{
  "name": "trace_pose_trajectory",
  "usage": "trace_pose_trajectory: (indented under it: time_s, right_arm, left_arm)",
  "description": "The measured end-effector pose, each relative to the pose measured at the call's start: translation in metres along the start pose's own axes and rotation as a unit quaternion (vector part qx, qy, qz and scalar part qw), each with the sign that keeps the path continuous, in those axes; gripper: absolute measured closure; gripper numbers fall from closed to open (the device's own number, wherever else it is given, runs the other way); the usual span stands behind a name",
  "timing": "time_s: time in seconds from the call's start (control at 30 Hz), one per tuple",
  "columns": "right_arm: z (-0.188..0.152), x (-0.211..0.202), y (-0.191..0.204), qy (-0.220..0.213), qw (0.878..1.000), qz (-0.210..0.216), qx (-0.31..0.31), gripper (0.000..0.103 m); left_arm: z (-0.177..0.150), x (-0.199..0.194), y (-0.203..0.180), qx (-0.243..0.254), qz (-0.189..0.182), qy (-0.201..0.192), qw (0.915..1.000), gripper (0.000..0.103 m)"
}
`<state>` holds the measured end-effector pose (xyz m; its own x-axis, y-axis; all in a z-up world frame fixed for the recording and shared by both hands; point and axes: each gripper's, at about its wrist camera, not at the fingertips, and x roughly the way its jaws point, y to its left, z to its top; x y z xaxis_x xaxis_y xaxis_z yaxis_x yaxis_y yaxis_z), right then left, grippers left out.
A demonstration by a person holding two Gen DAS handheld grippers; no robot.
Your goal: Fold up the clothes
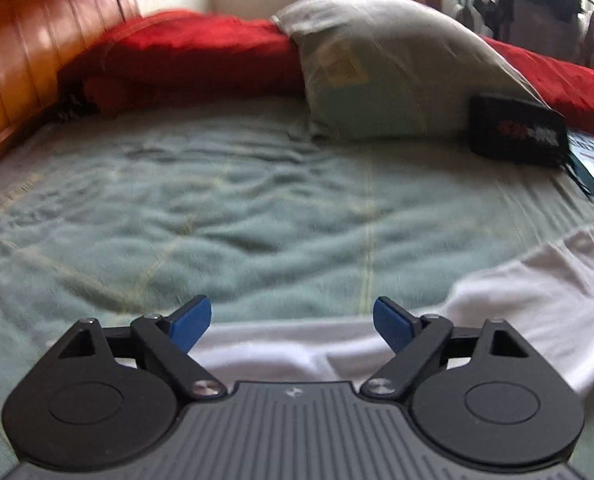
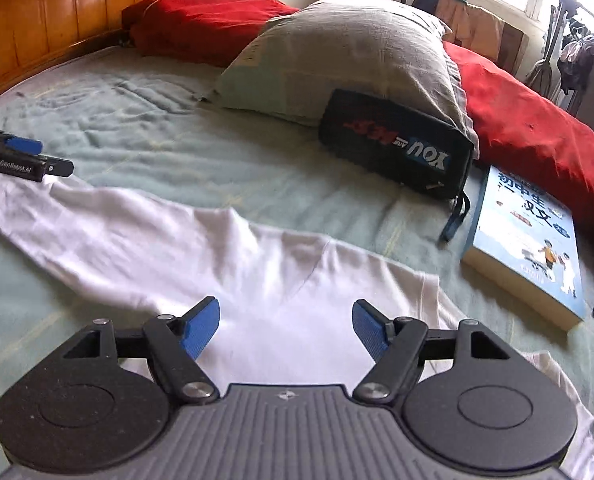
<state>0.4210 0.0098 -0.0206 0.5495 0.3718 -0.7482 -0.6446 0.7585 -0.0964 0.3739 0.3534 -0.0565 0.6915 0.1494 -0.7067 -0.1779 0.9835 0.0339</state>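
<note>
A white shirt [image 2: 185, 248] lies spread across the pale green bed sheet [image 2: 157, 140], wrinkled, with a sleeve end at the right. My right gripper [image 2: 285, 326] hovers over the shirt's middle, its blue pads wide apart with nothing between them. In the left wrist view the shirt [image 1: 497, 292] shows at the lower right and under my left gripper [image 1: 291, 322], which is open above the shirt's edge and grips nothing. From the right wrist view, the left gripper's fingers [image 2: 21, 146] reach in at the left edge over the shirt's far end.
A grey pillow [image 2: 349, 52] and red pillows [image 2: 201, 16] lie at the head of the bed by the wooden headboard [image 2: 57, 8]. A black pouch [image 2: 397, 148] and a blue book [image 2: 533, 240] rest right of the shirt. Bare sheet [image 1: 177, 208] stretches left.
</note>
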Motion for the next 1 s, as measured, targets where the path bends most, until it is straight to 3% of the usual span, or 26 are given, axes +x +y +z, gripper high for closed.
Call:
trace_pose_trajectory:
  time_s: [0.07, 0.2, 0.3, 0.4, 0.67, 0.73, 0.77, 0.8, 0.83, 1.0]
  right_arm:
    - [-0.005, -0.002, 0.002, 0.000, 1.000, 0.006, 0.000, 0.025]
    - [-0.011, -0.007, 0.008, -0.001, 1.000, 0.016, -0.005, 0.025]
    - [-0.014, -0.012, 0.015, -0.007, 1.000, 0.017, -0.018, 0.025]
    - [-0.016, -0.017, 0.021, -0.011, 0.999, 0.024, -0.026, 0.025]
    - [-0.019, -0.022, 0.035, -0.016, 0.998, 0.045, -0.033, 0.025]
    - [-0.018, -0.026, 0.041, -0.020, 0.998, 0.054, -0.032, 0.025]
    - [-0.018, -0.028, 0.043, -0.023, 0.998, 0.055, -0.036, 0.025]
    - [-0.018, -0.030, 0.047, -0.026, 0.997, 0.054, -0.041, 0.025]
    - [-0.018, -0.032, 0.049, -0.029, 0.997, 0.055, -0.044, 0.025]
    - [-0.016, -0.041, 0.055, -0.040, 0.996, 0.059, -0.051, 0.025]
  left_arm:
    - [-0.002, 0.004, 0.000, 0.027, 0.005, -0.001, 0.9996, 0.018]
    - [-0.007, 0.010, -0.006, 0.098, -0.001, -0.006, 0.9952, 0.030]
    - [-0.012, 0.013, -0.013, 0.155, -0.011, -0.010, 0.9879, 0.030]
    - [-0.012, 0.014, -0.012, 0.175, -0.030, -0.004, 0.9842, 0.030]
    - [-0.006, 0.028, 0.012, 0.115, -0.091, 0.027, 0.9887, 0.034]
    - [-0.007, 0.023, 0.010, 0.113, -0.095, 0.021, 0.9888, 0.061]
    - [-0.008, 0.021, 0.009, 0.113, -0.090, 0.018, 0.9894, 0.069]
    - [-0.008, 0.018, 0.007, 0.112, -0.083, 0.016, 0.9902, 0.087]
    - [-0.009, 0.016, 0.006, 0.111, -0.076, 0.014, 0.9909, 0.095]
    - [-0.008, 0.011, 0.005, 0.104, -0.061, 0.003, 0.9927, 0.100]
